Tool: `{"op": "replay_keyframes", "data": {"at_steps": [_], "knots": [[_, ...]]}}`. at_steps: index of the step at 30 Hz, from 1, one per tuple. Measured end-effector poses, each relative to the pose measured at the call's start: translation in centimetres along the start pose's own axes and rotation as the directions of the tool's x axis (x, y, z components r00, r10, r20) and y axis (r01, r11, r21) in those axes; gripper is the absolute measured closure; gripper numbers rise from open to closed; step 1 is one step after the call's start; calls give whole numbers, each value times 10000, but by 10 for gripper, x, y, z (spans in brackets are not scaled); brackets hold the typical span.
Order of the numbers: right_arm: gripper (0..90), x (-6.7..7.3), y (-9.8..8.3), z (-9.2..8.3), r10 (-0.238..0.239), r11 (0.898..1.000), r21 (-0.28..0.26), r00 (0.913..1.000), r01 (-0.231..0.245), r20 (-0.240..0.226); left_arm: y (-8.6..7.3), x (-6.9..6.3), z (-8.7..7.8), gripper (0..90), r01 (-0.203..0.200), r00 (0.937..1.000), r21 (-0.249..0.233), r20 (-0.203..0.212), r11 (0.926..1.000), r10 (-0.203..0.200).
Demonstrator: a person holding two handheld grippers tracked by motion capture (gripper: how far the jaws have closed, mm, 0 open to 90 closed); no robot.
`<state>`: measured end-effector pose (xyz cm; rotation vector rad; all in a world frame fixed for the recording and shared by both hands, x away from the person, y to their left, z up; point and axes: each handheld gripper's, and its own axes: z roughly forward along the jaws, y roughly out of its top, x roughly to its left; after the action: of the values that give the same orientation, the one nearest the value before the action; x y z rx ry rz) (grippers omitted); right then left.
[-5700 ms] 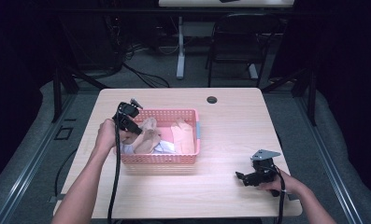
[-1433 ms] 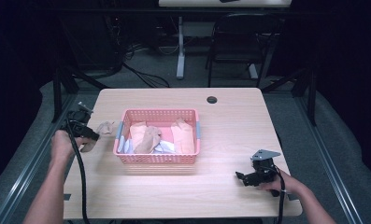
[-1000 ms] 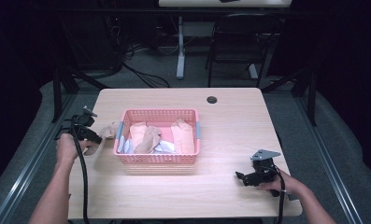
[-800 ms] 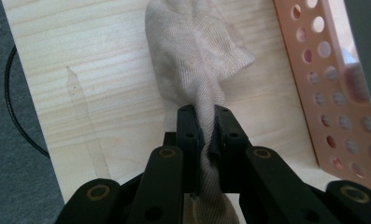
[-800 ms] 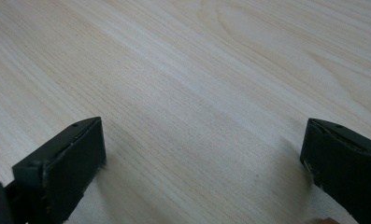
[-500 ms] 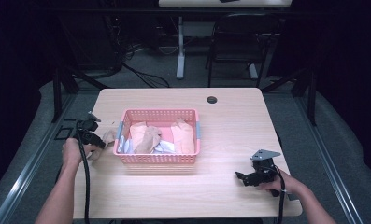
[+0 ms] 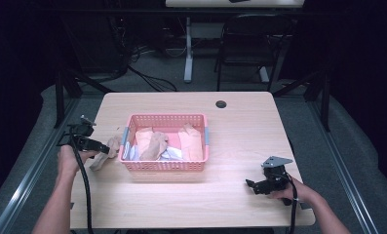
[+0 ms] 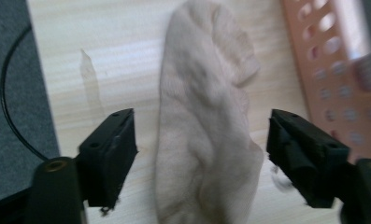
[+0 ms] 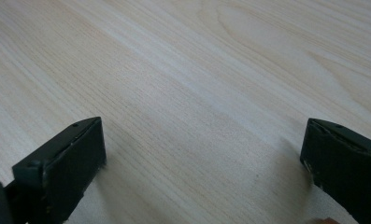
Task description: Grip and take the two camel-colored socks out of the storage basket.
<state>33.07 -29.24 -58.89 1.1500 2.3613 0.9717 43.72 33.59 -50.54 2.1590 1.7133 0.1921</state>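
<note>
Left gripper [image 7: 101, 147] stands at the table's [image 7: 240, 122] left edge, jaws pointing toward the basket [image 7: 165, 165]. Its jaws have just been opening and now stand wide apart. In the left gripper view a beige sock [image 8: 206, 121] lies flat on the wood between them, with clear wood showing on either side of it; neither pad presses on it. The sock's far end is rounded and lies just beside the basket's perforated side. In the high view the sock [image 7: 106, 153] rests on the table just left of the basket, apparently not touching it, though the picture is too coarse there to be sure.

The basket is pink, sits left of centre on the table and holds several pieces of cloth [image 7: 154, 144], beige, peach and white, heaped together.

Right gripper [image 7: 252, 186] rests low at the table's near right, well apart from the basket. Its jaws are spread wide over bare wood, with nothing between them.

A small dark disc [image 7: 221, 104] sits near the table's far edge.
</note>
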Motion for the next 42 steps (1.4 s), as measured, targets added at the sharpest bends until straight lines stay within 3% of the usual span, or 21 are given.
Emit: {"op": "replay_keyframes", "data": {"at_steps": [8,15,21,26,30,35,37,39,42], "knots": [[0,0,0,0,5,10000,21,10000,-5,2,17,-25,-40,108,-881,9961,-765,-107,9932,875],[0,0,0,0,3,10000,21,10000,-3,5,32,-61,-47,3,-1789,9838,-964,-100,9791,1787],[0,0,0,0,-2,10000,3,10000,2,2,43,-91,-39,0,-2393,9705,-1035,57,9654,2412],[0,0,0,0,8,10000,18,10000,-8,1,51,-116,-23,3,-2948,9536,-783,392,9523,2984],[0,0,0,0,57,10000,6,10000,-57,10,54,-131,-11,21,-3212,9441,-614,572,9450,3246],[0,0,0,0,38,10000,-37,10000,-38,-18,56,-142,6,65,-3355,9379,-339,812,9414,3372],[0,1,0,0,86,9999,-53,10000,-86,-10,56,-145,14,78,-3283,9383,-218,1076,9443,3287],[0,1,0,0,87,9999,-53,10000,-87,-9,56,-149,22,141,-3333,9366,-40,1133,9428,3316],[0,1,0,0,89,9999,-56,10000,-89,-11,56,-154,34,167,-3499,9303,393,1321,9360,3422]]}}
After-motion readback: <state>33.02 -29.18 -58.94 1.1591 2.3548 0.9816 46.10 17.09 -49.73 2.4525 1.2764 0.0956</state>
